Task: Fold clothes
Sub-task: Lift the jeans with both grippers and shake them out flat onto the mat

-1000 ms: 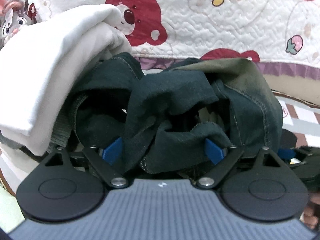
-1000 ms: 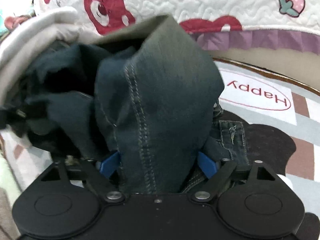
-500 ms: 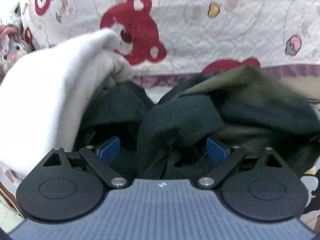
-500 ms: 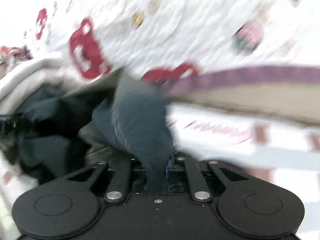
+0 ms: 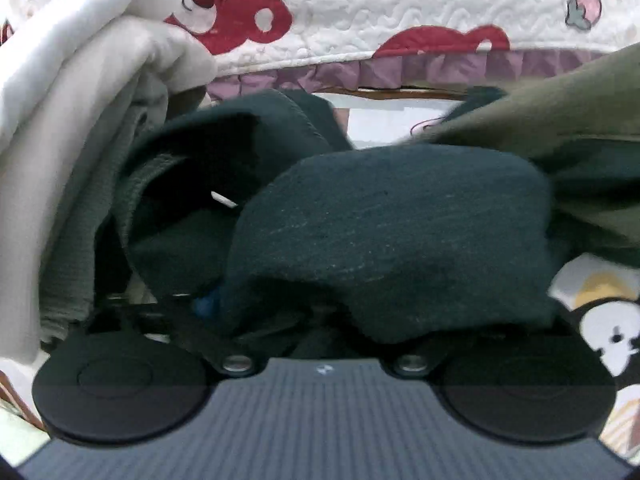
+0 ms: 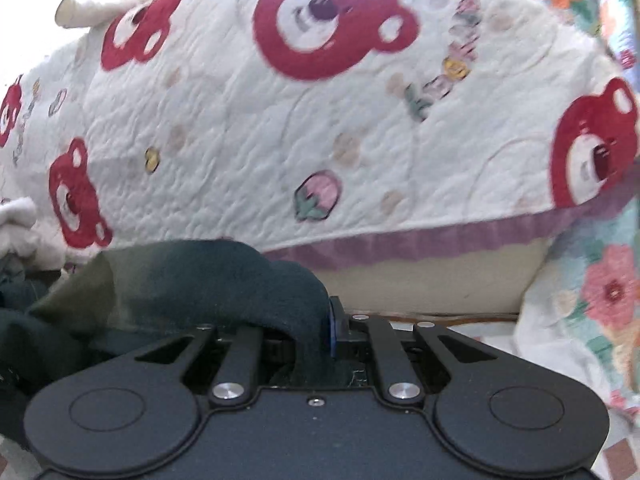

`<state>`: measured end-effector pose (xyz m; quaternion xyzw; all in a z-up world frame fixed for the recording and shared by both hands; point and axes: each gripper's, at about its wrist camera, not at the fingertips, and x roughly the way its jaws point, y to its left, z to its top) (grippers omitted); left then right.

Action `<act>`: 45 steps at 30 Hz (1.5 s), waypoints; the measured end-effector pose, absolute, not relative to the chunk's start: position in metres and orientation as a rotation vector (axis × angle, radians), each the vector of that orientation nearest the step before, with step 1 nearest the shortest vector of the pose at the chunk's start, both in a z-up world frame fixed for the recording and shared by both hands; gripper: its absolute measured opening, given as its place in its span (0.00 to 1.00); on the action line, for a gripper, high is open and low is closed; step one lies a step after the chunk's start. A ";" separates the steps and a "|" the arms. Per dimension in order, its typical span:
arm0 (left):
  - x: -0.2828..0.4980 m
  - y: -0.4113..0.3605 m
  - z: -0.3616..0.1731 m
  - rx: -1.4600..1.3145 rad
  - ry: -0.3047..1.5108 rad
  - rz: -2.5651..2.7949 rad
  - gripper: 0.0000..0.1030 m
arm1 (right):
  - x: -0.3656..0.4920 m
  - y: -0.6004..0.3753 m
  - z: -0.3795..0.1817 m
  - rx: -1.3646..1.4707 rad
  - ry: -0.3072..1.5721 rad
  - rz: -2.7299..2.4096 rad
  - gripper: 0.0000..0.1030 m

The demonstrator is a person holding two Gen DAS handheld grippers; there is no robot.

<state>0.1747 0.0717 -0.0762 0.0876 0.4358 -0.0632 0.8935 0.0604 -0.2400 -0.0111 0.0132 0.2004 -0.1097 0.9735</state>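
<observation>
Behind everything hung a white quilted bedspread (image 5: 400,12) printed with red bears and small strawberries, its lower edge finished with a purple ruffle. No basket, box or other container showed in either view; the clothes lay in a loose heap on a patterned mat (image 5: 592,316) that bore a cartoon figure. Through the left wrist camera, a cream-white garment (image 5: 72,92) was bunched up at the left, with a grey-green ribbed knit (image 5: 76,240) tucked under it. Dark teal jeans (image 5: 384,236) filled the middle of the heap, crumpled into thick folds, their cloth coarse and faintly flecked, with an olive-faded stretch running off to the right. One broad fold of them draped over the left gripper (image 5: 320,312) and hid most of its fingers; only a scrap of blue pad showed at the left. Its jaws were closing with that denim between them, though whether the pads already pressed on the cloth could not be told. Through the right wrist camera, the bedspread (image 6: 320,128) rose as a large mound, and a floral quilt (image 6: 600,288) hung at the right edge. The right gripper (image 6: 316,336) was drawn nearly together and pinched a bunched edge of the jeans (image 6: 224,280), which rose over its left finger and trailed away to the left, dark teal near the pads and olive further out.
</observation>
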 end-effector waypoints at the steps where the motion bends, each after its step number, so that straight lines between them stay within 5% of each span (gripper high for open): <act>1: 0.173 0.070 -0.072 0.184 0.881 -0.139 0.31 | 0.055 -0.244 -0.007 0.018 0.388 -0.233 0.12; 5: 0.172 0.066 -0.048 0.110 0.794 -0.165 0.23 | 0.038 -0.277 0.013 -0.011 0.350 -0.279 0.12; 14: 0.160 0.038 0.007 -0.010 0.642 -0.162 0.21 | -0.011 -0.352 0.106 0.012 0.261 -0.341 0.12; 22: 0.106 0.055 0.033 -0.042 0.597 -0.243 0.21 | -0.085 -0.390 0.125 0.070 0.273 -0.395 0.12; 36: 0.045 0.083 -0.039 0.109 0.994 -0.281 0.23 | -0.135 -0.423 -0.002 0.261 0.583 -0.466 0.13; 45: 0.026 0.054 -0.059 0.144 1.060 -0.374 0.35 | -0.116 -0.414 0.078 0.151 0.209 -0.517 0.13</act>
